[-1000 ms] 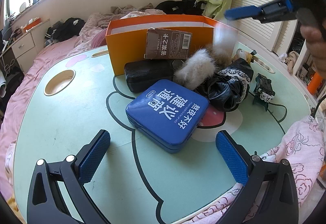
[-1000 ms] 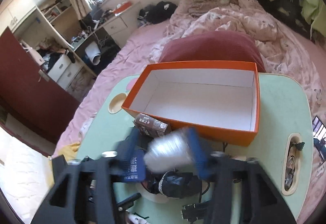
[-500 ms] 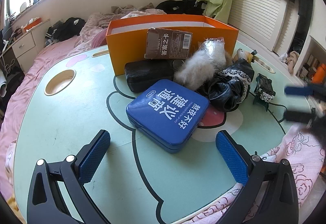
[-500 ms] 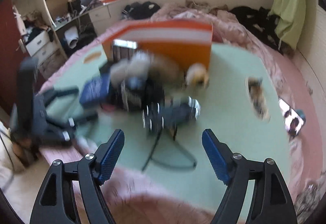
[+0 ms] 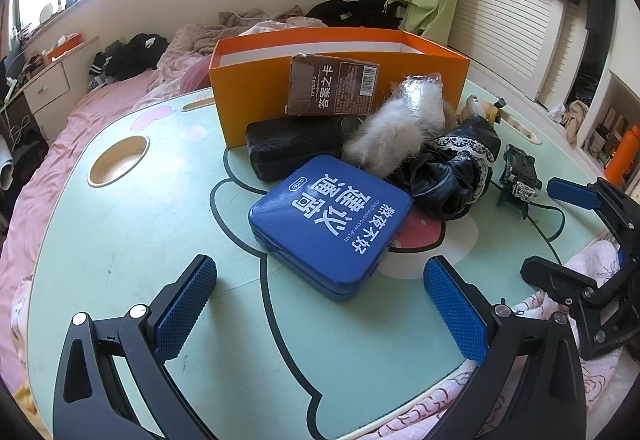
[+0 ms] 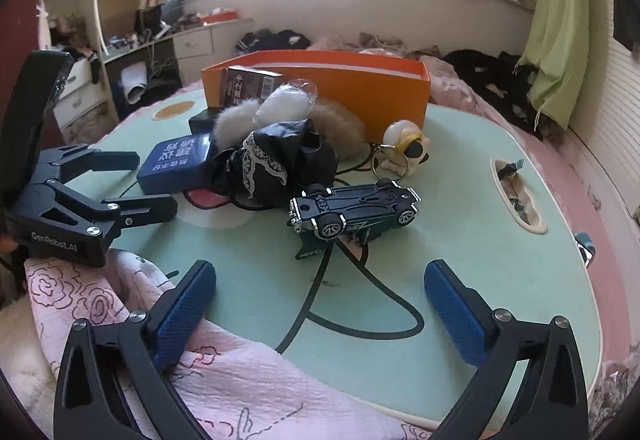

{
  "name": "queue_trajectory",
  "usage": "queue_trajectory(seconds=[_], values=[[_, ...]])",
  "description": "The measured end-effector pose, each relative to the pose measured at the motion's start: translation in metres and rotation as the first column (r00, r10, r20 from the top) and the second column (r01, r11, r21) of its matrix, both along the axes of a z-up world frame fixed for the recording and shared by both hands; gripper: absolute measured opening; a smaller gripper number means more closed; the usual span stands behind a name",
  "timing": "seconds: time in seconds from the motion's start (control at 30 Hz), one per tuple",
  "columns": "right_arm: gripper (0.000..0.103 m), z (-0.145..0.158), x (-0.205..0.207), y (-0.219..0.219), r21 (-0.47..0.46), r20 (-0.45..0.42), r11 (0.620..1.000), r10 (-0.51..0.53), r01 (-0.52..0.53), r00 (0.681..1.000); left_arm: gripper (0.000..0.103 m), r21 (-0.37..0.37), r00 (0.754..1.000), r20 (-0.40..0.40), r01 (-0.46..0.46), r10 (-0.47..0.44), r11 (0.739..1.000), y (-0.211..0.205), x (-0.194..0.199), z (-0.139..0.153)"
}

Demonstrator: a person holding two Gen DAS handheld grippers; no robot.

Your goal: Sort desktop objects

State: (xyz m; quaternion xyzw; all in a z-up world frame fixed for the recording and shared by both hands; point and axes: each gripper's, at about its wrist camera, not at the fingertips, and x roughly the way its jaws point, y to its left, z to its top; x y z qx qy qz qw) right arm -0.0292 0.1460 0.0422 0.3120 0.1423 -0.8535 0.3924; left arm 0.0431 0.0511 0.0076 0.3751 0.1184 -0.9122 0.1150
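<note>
An orange box (image 5: 256, 92) (image 6: 360, 88) stands at the back of the green table (image 5: 120, 232). In front of it lie a brown carton (image 5: 332, 88), a black case (image 5: 288, 148), a white furry pouch in plastic (image 5: 400, 120), a blue tin (image 5: 332, 220) (image 6: 176, 160), a black lace cloth (image 5: 452, 168) (image 6: 276, 156), a toy car on its side (image 6: 352, 212) (image 5: 520, 176) and a duck keychain (image 6: 404, 148). My left gripper (image 5: 320, 308) is open and empty, just short of the tin. My right gripper (image 6: 320, 308) is open and empty, short of the car.
A pink floral blanket (image 6: 120, 320) covers the table's near edge. A round cup hole (image 5: 118, 160) is at the left and a slot with small items (image 6: 516, 192) at the right. A bed with clothes lies behind the table.
My right gripper let go of the furry pouch, which now lies by the box. It swung down from above the box to the table's near right edge. The left has not moved.
</note>
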Motion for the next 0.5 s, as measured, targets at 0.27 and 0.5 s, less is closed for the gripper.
queue_trajectory(seconds=[0.27, 0.5], values=[[0.103, 0.0016, -0.0002, 0.0000, 0.002, -0.001, 1.000, 0.001, -0.001, 1.000, 0.103, 0.003, 1.000, 0.003, -0.001, 0.001, 1.000, -0.0010, 0.0007, -0.0012], [0.103, 0.0016, 0.0001, -0.0005, 0.002, -0.001, 1.000, 0.000, 0.000, 1.000, 0.103, 0.003, 1.000, 0.003, -0.001, 0.001, 1.000, -0.0014, 0.0007, -0.0013]])
